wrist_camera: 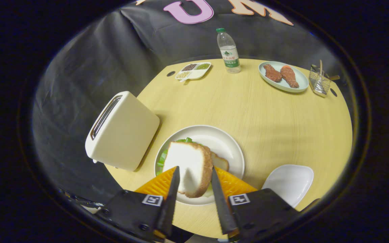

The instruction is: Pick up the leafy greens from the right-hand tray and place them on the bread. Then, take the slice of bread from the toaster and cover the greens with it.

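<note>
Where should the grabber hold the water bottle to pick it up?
Probably the bottle's round middle, coming level from the front: it stands upright and apart at the table's far edge. The gripper now holds bread between its fingers.

greens point(162, 158) mostly under bread slice point(189, 168) | lower slice point(220, 162) mostly covered

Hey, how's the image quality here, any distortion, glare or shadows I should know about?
Gripper view: fisheye distortion bows the table edge; lighting is soft, with no harsh glare; the toaster casts a faint shadow toward the plate; the bread slice between the tool fingers looks sharp.
</note>
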`<state>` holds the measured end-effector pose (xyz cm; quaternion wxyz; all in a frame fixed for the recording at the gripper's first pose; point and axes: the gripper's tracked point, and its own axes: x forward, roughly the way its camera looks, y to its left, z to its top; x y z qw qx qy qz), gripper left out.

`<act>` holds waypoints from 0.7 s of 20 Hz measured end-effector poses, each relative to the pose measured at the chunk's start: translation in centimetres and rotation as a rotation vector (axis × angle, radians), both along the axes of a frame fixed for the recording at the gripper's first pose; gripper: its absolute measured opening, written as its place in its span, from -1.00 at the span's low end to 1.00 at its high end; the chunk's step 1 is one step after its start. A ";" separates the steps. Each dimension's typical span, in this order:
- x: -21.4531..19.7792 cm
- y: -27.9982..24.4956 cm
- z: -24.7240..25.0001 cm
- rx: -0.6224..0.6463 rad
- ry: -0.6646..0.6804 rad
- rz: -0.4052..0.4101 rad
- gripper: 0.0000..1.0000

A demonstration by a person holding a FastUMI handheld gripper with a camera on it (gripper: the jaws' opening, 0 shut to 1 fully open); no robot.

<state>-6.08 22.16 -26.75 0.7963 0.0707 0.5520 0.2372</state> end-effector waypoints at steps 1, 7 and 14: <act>0.1 0.0 0.0 0.001 -0.010 -0.004 0.13; 0.5 -0.7 2.6 0.068 -0.068 -0.039 0.71; 2.3 -2.8 9.3 0.138 -0.329 -0.095 1.00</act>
